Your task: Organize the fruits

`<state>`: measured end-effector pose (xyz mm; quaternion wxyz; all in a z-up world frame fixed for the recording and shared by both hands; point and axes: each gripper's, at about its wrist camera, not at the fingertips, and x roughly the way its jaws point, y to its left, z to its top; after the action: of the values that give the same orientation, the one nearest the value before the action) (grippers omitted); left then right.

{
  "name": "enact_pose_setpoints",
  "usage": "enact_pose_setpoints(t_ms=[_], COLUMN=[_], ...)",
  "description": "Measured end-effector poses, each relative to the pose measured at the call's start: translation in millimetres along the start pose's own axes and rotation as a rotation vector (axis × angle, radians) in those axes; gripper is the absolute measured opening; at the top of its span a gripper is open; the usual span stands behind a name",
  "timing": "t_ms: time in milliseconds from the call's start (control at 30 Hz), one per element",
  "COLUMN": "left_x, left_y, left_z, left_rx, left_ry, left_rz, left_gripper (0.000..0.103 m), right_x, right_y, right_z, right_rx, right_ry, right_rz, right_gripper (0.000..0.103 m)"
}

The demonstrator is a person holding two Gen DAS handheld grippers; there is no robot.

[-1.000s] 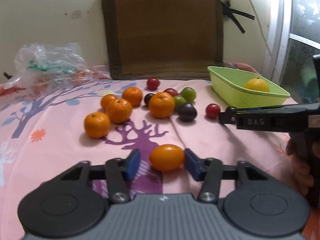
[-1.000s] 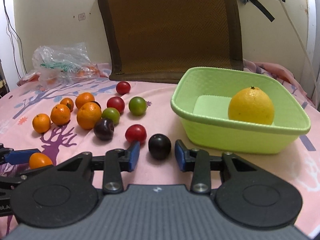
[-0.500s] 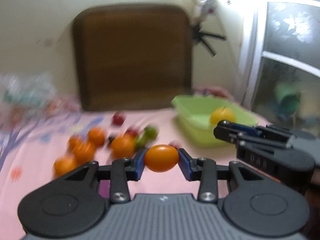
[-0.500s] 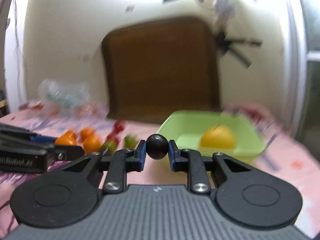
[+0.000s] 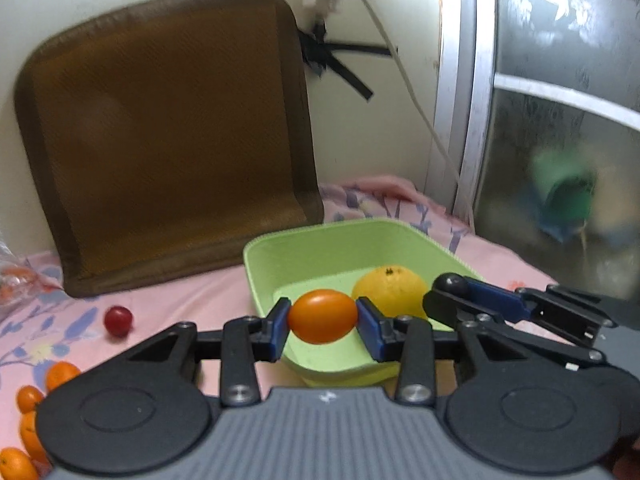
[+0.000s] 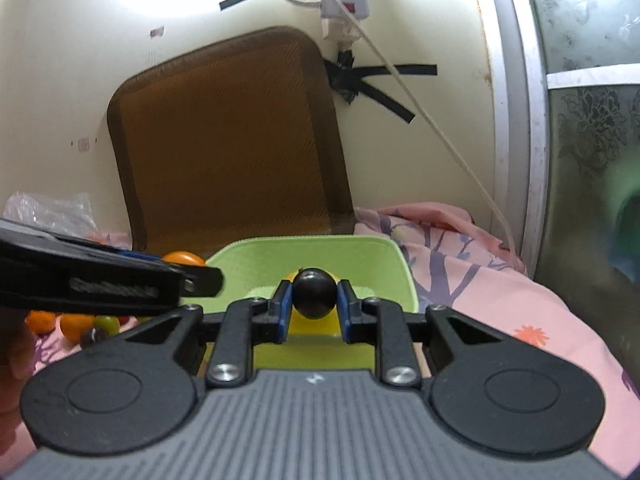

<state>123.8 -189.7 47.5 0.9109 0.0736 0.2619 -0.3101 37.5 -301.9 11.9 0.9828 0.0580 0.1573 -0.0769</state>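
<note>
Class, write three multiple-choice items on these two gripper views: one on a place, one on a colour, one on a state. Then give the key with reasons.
1. Where does the big yellow fruit lie?
A. in the green basket
B. on the pink cloth
C. in the plastic bag

2. What colour is the fruit in the right gripper?
A. orange
B. near black
C. green

3. How is the left gripper?
A. open, empty
B. shut, empty
C. shut on the small orange fruit

Key: A, the basket walls surround it; B, the dark plum sits between the blue pads; C, both pads press the fruit's ends.
</note>
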Motion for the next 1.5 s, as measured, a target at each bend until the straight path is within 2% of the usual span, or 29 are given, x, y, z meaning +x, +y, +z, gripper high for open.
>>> enact_pose_setpoints(t_ms=[200,267,367,400,467,600,667,800,900,1033,1100,1233,1367,1500], left_x=[12,11,6,3,-5,-34,-50,-84,-105,-123,-127,-125,-121,-123], left_y=[1,2,3,4,9,33,48,82,107,134,145,157,155,148], left_z=[-4,-4,-2,-2,-1,-5,-10,-33,-56,-86,-96,-107,-114,-116], left_rx=[-0.013,-0.019,-0.025,-0.031,-0.048,-0.121,-0.152,-0.199,-0.241,-0.272,-0.292,-0.328,-0.303,-0.278], left_ry=[0.028,0.023,0.001,-0.006,-0.024,-0.071,-0.088,-0.105,-0.090,-0.062,-0.053,-0.048,-0.042,-0.053], left_rz=[0.002,0.003,0.005,0.019,0.028,0.042,0.073,0.179,0.262,0.372,0.399,0.403,0.398,0.380], left_gripper=[0.037,0.040,0.049,0.058,0.058,0.058,0.058,0.059,0.059,0.059,0.059,0.059,0.059,0.059], right_x=[1,1,0,0,-2,-6,-11,-21,-28,-34,-35,-25,-11,-1], right_y=[-1,-2,-4,-5,-5,-4,-4,-1,6,31,51,93,113,111], right_z=[-1,-1,-2,-2,-3,-4,-5,-5,-5,-4,-7,-16,-20,-25], right_rx=[0.015,0.021,0.034,0.039,0.046,0.040,0.046,0.041,0.046,0.024,0.005,-0.054,-0.038,-0.003], right_ry=[0.024,0.021,0.020,0.018,0.007,-0.020,-0.050,-0.124,-0.136,-0.086,-0.044,0.062,0.134,0.187], right_rz=[-0.002,-0.003,-0.008,-0.010,-0.014,-0.024,-0.029,-0.024,0.004,0.107,0.172,0.284,0.334,0.332], right_gripper=[0.027,0.027,0.028,0.030,0.052,0.053,0.053,0.053,0.053,0.053,0.053,0.053,0.052,0.052])
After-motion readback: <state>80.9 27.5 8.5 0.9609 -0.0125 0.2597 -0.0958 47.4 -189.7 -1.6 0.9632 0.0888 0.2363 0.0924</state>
